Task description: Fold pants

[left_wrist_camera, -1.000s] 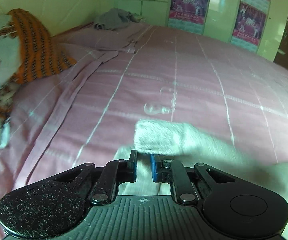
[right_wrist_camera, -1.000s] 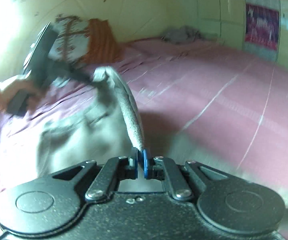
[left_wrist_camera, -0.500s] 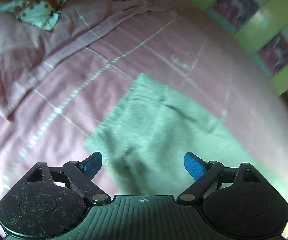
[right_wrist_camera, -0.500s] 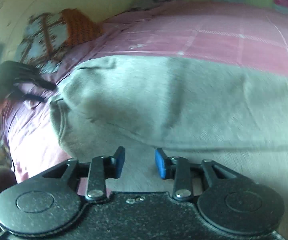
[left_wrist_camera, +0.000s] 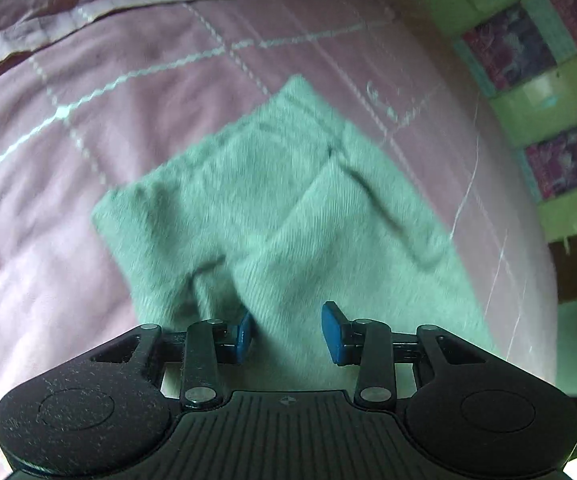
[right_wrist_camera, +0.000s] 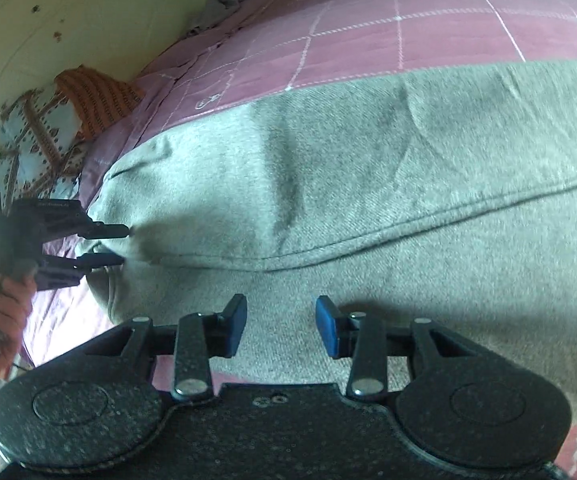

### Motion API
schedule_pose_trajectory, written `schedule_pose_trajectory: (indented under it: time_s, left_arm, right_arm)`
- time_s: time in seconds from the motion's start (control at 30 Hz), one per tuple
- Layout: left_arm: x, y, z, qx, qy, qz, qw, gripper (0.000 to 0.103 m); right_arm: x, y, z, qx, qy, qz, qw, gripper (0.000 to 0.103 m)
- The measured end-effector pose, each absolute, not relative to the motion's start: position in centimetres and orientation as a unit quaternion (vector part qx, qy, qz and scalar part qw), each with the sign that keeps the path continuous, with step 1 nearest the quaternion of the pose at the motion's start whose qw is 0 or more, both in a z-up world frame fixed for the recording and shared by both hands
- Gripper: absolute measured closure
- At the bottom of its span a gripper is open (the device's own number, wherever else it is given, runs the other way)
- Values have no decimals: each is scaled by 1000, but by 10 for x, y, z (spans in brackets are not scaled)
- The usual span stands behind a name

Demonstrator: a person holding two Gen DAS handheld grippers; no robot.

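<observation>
Both tongs, left [left_wrist_camera: 286, 330] and right [right_wrist_camera: 281, 330], had let go within the last second and hung half open, empty, over the pants [right_wrist_camera: 348, 168]. These now lay doubled flat on the bed [left_wrist_camera: 108, 80]; one fold looked finished.

No text, label, brand, number or sign is legible in either view: the faint line of print on the left gripper [right_wrist_camera: 122, 244] body is too blurred to read, and the posters [left_wrist_camera: 560, 160] on the wall show only indistinct colour patches.
</observation>
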State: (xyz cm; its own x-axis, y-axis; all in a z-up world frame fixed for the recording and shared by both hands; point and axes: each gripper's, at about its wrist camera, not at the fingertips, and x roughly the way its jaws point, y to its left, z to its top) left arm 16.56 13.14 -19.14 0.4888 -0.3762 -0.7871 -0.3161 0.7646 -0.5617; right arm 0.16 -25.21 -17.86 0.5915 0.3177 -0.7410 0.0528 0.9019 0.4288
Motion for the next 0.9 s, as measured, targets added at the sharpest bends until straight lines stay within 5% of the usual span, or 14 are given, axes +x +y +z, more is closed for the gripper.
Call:
schedule_pose_trajectory:
  time_s: [0.1,0.23,0.37,0.63,0.9]
  left_arm:
    - [166,130,-185,-340,494,-15,800,85]
    - [159,131,-173,-332,484,-27,809,88]
    - [159,134,-163,-315,479,-36,819,90]
    - [130,170,-119,-289,452,-68,841,91]
    - [112,168,-170,-246,490,-22,836,91]
  right_arm:
    - [11,-261,-182,252,449,61,855,64]
    - [22,-292,-205,413,411,2,813,66]
    - [24,-306,-227,496,373,-43,782,98]
    - [-19,-272,-157,362,351,66,861,98]
    - [-32,-239,-216,291,441,58,847,98]
